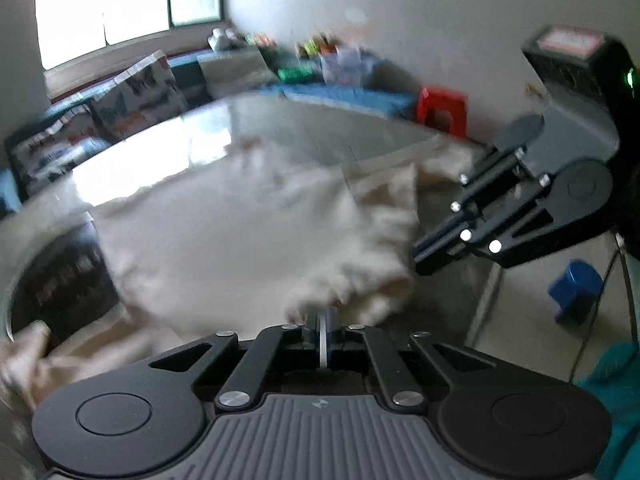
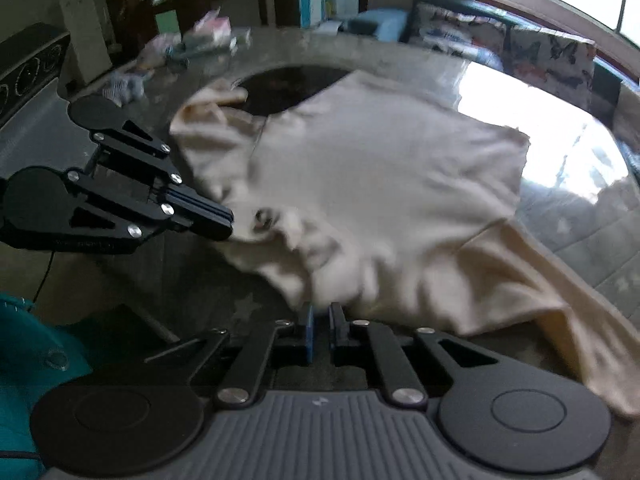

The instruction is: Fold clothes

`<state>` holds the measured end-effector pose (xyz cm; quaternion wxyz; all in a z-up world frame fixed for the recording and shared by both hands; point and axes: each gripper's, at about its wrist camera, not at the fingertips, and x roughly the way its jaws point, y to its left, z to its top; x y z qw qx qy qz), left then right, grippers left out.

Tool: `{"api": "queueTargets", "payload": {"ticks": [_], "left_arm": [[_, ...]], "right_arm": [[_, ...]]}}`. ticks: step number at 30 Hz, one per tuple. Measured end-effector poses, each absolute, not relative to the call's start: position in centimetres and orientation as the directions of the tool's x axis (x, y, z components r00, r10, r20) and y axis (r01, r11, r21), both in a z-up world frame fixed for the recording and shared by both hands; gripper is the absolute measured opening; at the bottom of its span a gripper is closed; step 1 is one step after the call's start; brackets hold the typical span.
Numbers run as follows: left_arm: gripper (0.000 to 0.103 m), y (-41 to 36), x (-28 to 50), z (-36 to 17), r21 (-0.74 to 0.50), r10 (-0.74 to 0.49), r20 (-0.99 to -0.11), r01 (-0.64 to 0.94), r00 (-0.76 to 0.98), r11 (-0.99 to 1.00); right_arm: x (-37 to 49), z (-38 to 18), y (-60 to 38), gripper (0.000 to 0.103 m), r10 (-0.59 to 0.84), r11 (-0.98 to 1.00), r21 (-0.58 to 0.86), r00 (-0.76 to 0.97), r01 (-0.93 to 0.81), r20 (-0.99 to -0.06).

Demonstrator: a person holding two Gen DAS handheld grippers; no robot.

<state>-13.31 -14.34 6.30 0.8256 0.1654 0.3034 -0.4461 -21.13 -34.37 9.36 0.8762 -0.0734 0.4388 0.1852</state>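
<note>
Two grippers pinch the near edge of one cream garment [image 2: 372, 184], which lies spread across the glass table [image 2: 560, 140] with one sleeve trailing off toward the table's near right rim. The left gripper [image 1: 323, 316] has its jaws closed on a bunched fold of the cloth at the near hem; in the right wrist view the same tool appears side-on, its fingertips [image 2: 218, 220] pressed together against the cloth's left margin. The right gripper [image 2: 322, 312] shows a narrow gap between its blue pad and the opposite finger, with the hem running into that gap; it reads as clamped on a thin layer of fabric, though blur prevents certainty about how much is caught. Relative to the garment, a dark round opening in the table [image 2: 288, 88] lies beyond its far-left corner, small crumpled items [image 2: 124, 88] sit farther left, and a patterned cushion [image 2: 548, 56] rests beyond the far side. The step in hand appears to be raising the near edge to carry it over the body of the shirt. It is done well by lifting both corners together at equal height, keeping the span between them taut so the fold line stays straight, and bringing the edge down square to the far hem before releasing. Uneven pull would likely skew the crease or drag the trailing sleeve.
</note>
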Motion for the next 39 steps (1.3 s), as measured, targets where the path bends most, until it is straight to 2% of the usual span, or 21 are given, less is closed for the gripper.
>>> {"api": "queueTargets", "payload": {"ticks": [6,14,18,21,28,31,33,39], "left_arm": [[0.004,-18.5,-10.6,5.9,-0.037,-0.623,-0.646,0.798,0.440,0.602],[0.004,-23.7,-10.5,2.5,-0.107,-0.632,-0.685,0.808,0.362,0.579],[0.009,-24.2,-12.0,1.9,-0.066,-0.634,-0.688,0.839,0.354,0.540],[0.009,-24.3,-12.5,2.3,-0.051,-0.634,-0.690,0.850,0.350,0.525],[0.009,-26.4,-12.9,4.0,-0.054,-0.685,-0.652,0.881,0.325,0.470],[0.009,-28.1,-13.3,3.9,-0.053,-0.698,-0.650,0.897,0.303,0.439],[0.009,-29.1,-13.5,3.7,-0.058,-0.706,-0.647,0.905,0.288,0.422],[0.012,-30.9,-13.9,2.7,-0.067,-0.703,-0.666,0.919,0.248,0.388]], "right_arm": [[-18.6,9.7,-37.1,0.011,0.161,0.967,-0.008,0.641,-0.253,-0.751],[-18.2,6.3,-39.0,0.013,0.152,0.977,0.029,0.591,-0.212,-0.792],[-19.8,7.1,-39.8,0.019,0.141,0.976,0.013,0.582,-0.218,-0.801],[-20.9,7.9,-41.4,0.019,0.116,0.985,0.015,0.603,-0.169,-0.789],[-22.8,8.4,-48.4,0.019,-0.079,0.993,-0.005,0.641,0.116,-0.764],[-22.8,8.4,-51.9,0.023,-0.188,0.969,-0.032,0.643,0.246,-0.743],[-22.5,7.9,-54.1,0.031,-0.251,0.948,-0.056,0.629,0.313,-0.736],[-21.0,5.6,-58.0,0.032,-0.253,0.925,-0.014,0.588,0.380,-0.768]]}}
